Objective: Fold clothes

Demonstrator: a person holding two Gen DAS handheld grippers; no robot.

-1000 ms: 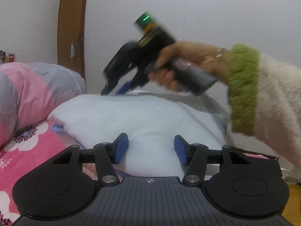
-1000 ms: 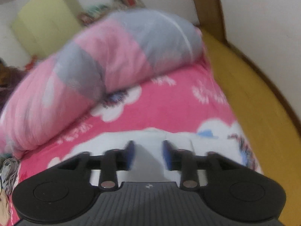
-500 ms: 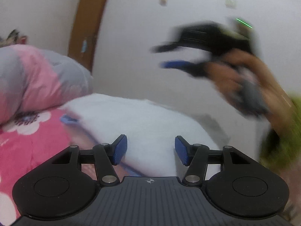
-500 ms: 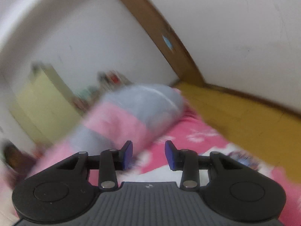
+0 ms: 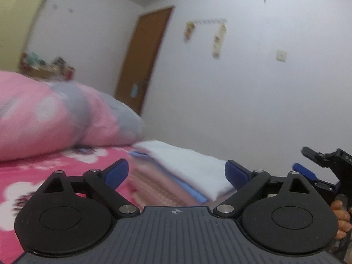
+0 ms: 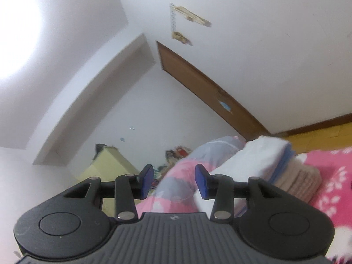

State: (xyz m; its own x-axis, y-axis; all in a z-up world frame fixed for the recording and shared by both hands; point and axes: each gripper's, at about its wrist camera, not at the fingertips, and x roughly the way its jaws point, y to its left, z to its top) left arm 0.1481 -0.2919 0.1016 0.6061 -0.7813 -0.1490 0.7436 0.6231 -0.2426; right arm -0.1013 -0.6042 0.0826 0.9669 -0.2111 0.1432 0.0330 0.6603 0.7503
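Left gripper (image 5: pixel 176 173): I see its jaws opening wide, nothing between them
Right gripper (image 6: pixel 173 181): jaws opening, partly apart, holding nothing
Stack of folded clothes (image 5: pixel 184 167): lies on my pink flowered bedspread (image 5: pixel 44 176), beside the rolled quilt (image 5: pixel 55 116)
Hand (image 5: pixel 341 217): at my right edge

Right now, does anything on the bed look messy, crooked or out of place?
Nothing stands out. The folded clothes stack sits neatly on the pink floral bedspread beside the rolled quilt, white piece on top. Blur hides fine detail.
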